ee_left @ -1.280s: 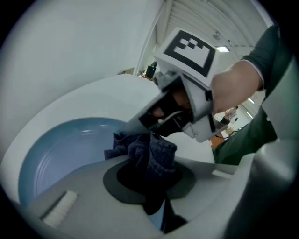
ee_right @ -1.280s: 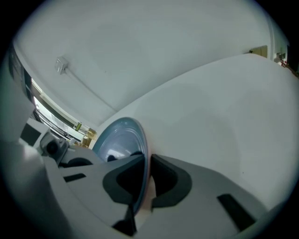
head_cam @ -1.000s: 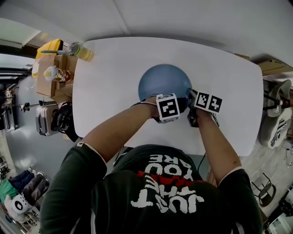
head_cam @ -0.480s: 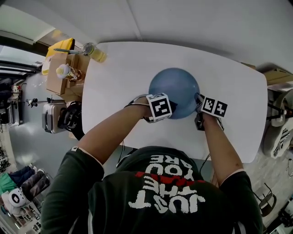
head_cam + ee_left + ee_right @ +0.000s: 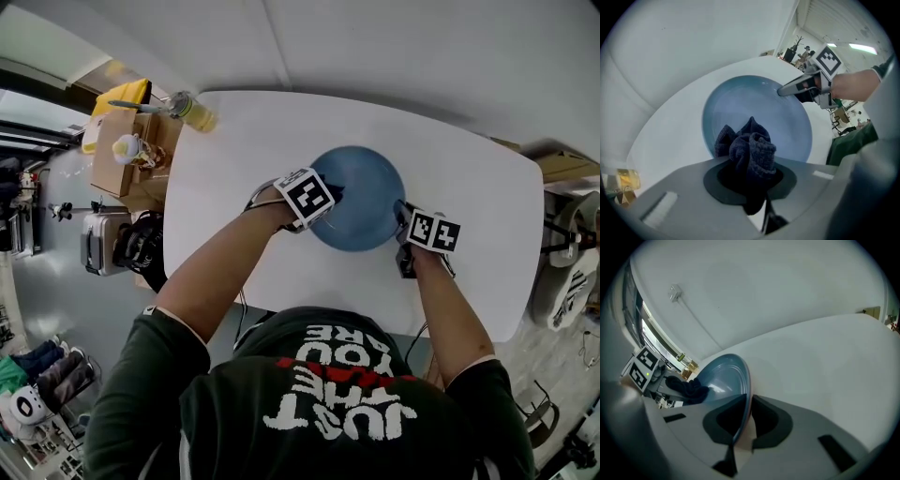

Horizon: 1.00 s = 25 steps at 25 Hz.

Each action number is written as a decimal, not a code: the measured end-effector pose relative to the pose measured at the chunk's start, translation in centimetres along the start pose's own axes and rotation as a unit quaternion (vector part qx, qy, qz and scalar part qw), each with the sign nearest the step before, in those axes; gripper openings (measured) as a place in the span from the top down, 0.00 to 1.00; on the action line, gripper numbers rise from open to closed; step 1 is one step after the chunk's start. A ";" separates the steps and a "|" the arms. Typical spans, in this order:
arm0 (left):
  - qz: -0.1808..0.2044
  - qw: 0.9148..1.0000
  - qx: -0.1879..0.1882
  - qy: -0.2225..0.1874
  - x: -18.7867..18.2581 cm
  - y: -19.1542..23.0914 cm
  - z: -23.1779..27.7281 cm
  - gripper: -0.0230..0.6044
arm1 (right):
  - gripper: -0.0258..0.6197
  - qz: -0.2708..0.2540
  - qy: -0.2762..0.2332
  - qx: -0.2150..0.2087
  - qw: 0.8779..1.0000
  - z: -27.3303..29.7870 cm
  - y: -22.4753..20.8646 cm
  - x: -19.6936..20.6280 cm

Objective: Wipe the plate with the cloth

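Observation:
A round blue plate [image 5: 361,202] lies on the white table [image 5: 469,169]. My left gripper [image 5: 323,197] points steeply down over the plate's left part and is shut on a bunched dark blue cloth [image 5: 750,150]. The cloth rests on the plate [image 5: 759,108] inside its rim. My right gripper [image 5: 405,223] is shut on the plate's right rim, and the thin edge [image 5: 744,404] runs between its jaws. From the right gripper view the plate [image 5: 724,376] looks tilted, with the cloth [image 5: 689,387] and left gripper at its far side.
A bottle of yellow liquid [image 5: 192,111] stands at the table's far left corner. Beyond that edge are a cardboard box [image 5: 122,155] with small items and a case [image 5: 98,244] on the floor. A chair [image 5: 562,262] stands off the right end.
The left gripper has carried the cloth across the plate, from its near edge to its left side. The right gripper has kept its hold on the right rim.

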<state>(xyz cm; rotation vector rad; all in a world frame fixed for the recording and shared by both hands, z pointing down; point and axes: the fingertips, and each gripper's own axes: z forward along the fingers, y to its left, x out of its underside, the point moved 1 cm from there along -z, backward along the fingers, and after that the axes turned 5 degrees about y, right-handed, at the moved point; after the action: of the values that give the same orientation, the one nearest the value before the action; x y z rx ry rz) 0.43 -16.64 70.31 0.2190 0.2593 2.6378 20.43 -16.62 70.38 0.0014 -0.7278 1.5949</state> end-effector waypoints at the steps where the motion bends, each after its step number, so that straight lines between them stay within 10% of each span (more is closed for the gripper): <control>1: -0.005 1.000 -0.008 -0.004 -0.3 0.7 -0.1 0.87 | 0.91 -0.002 0.002 0.000 1.000 0.0 0.0 0.1; 16: 0.019 0.988 -0.127 -0.089 -10.2 4.5 0.7 0.87 | 0.91 -0.023 0.027 0.007 0.999 0.4 0.9 1.7; 25: 0.173 0.975 -0.077 -0.114 -14.7 -3.3 3.8 0.88 | 0.91 -0.024 0.028 0.004 0.999 0.5 0.7 1.3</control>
<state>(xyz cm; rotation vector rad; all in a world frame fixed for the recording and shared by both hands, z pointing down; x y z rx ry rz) 15.53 -20.18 71.69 0.5539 -0.0678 2.9224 19.33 -15.72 70.99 -0.0190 -0.6739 1.5459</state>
